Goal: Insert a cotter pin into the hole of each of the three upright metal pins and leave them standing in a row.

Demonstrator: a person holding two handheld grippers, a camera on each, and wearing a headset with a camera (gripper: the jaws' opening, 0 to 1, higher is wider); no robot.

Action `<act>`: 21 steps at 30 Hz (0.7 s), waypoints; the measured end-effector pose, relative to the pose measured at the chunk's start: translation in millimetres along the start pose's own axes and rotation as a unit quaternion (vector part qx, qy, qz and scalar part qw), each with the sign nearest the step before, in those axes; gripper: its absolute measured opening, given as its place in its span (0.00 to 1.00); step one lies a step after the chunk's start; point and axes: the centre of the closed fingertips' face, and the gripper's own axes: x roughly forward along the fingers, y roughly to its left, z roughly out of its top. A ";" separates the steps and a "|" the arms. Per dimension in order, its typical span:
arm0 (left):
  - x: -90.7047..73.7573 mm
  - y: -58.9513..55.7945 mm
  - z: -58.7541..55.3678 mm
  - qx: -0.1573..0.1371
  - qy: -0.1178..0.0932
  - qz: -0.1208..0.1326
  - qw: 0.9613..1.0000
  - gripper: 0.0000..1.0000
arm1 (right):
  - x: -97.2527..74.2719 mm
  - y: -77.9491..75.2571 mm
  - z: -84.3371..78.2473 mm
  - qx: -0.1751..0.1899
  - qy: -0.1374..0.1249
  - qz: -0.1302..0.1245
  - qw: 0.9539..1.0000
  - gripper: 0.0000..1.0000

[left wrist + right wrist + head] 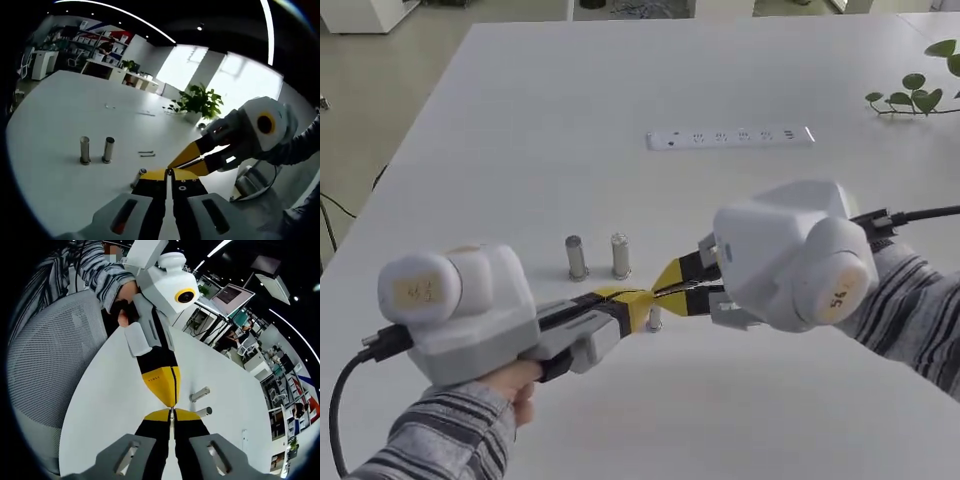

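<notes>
While closed, grasp unclear, left hand-held gripper (643, 299) and right hand-held gripper (666, 288) by pin (654, 320).

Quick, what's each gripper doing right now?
Left gripper: closed; contents too small to tell.
Right gripper: closed; contents too small to tell.

bright, soft shadows, perhaps slight blur
</notes>
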 end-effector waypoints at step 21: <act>-6.2 -2.2 -17.0 0.229 0.066 -0.042 0.970 0.00 | 0.6 11.4 -8.6 0.197 -0.057 0.046 0.978 0.06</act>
